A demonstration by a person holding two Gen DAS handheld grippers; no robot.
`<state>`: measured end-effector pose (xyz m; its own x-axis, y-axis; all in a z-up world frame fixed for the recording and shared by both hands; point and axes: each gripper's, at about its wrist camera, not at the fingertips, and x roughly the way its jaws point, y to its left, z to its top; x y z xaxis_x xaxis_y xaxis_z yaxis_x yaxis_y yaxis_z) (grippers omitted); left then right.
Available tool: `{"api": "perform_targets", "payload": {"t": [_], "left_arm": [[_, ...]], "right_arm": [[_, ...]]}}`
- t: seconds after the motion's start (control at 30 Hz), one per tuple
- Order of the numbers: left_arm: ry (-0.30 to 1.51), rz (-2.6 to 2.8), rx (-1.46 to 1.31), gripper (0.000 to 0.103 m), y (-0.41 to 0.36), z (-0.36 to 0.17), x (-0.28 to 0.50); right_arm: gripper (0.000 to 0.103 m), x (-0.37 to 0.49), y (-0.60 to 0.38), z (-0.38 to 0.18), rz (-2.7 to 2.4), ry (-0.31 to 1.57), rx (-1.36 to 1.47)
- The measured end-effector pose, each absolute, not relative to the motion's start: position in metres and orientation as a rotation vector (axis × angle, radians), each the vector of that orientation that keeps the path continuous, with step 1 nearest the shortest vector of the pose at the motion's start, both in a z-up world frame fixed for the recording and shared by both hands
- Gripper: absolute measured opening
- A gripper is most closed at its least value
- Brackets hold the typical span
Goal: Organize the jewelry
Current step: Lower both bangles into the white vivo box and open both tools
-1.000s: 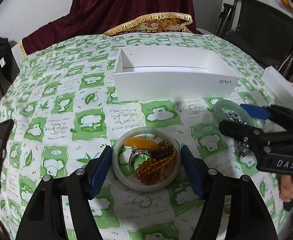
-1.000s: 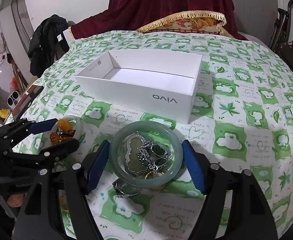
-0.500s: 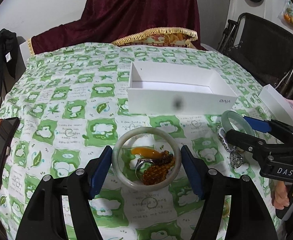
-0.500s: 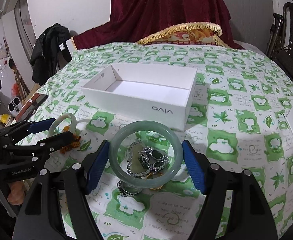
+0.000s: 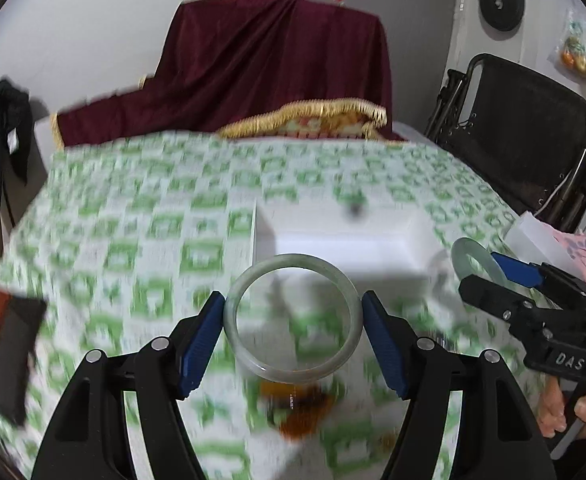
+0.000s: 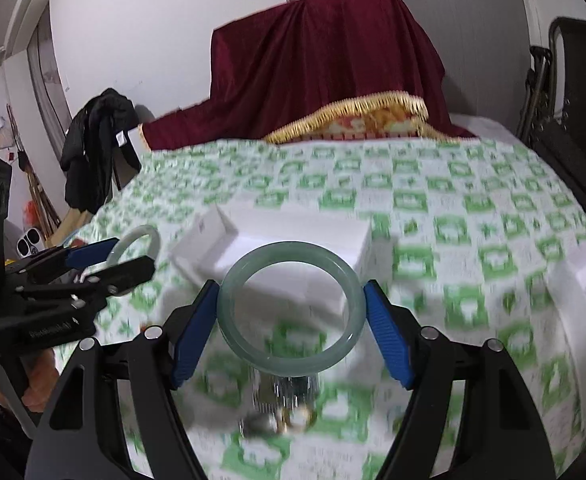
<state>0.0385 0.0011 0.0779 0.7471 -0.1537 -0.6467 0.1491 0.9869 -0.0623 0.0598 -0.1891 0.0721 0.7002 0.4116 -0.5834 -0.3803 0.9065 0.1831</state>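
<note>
- Left wrist view: my left gripper clamps a pale bangle between its blue pads, the ring held clear above the green-checked tablecloth.
- Below the ring, a blurred heap of amber beads lies on the cloth (motion blur hides any detail).
- The white box sits open just beyond the held bangle, near the middle of the table.
- At the right edge my right gripper grips a green bangle; a hand wraps its handle.
- Right wrist view: my right gripper is closed on the green bangle, pads touching its rim on both sides, the ring off the tablecloth.
- Under it, smeared silver pieces rest on the cloth (I cannot tell one from another).
- The white box stands directly behind the ring.
- At left, my left gripper carries the pale bangle at about the same height.
- A maroon drape covers something at the far end.
</note>
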Motion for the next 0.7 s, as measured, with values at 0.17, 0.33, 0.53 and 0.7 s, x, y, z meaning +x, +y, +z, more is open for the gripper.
{"api": "perform_targets", "payload": {"t": [0.17, 0.33, 0.53, 0.7], "left_arm": [[0.7, -0.174, 0.01, 0.07, -0.009, 0.083, 0.073], [0.758, -0.168, 0.014, 0.07, -0.011, 0.066, 0.108], [0.785, -0.159, 0.026, 0.07, -0.012, 0.052, 0.126], [0.792, -0.16, 0.03, 0.073, -0.011, 0.046, 0.126]], "right_arm": [[0.071, 0.098, -0.173, 0.075, 0.442, 0.672, 0.027], [0.071, 0.125, -0.168, 0.055, 0.447, 0.73, 0.054], [0.072, 0.134, -0.166, 0.043, 0.456, 0.752, 0.042], [0.077, 0.131, -0.174, 0.047, 0.472, 0.715, 0.074]]}}
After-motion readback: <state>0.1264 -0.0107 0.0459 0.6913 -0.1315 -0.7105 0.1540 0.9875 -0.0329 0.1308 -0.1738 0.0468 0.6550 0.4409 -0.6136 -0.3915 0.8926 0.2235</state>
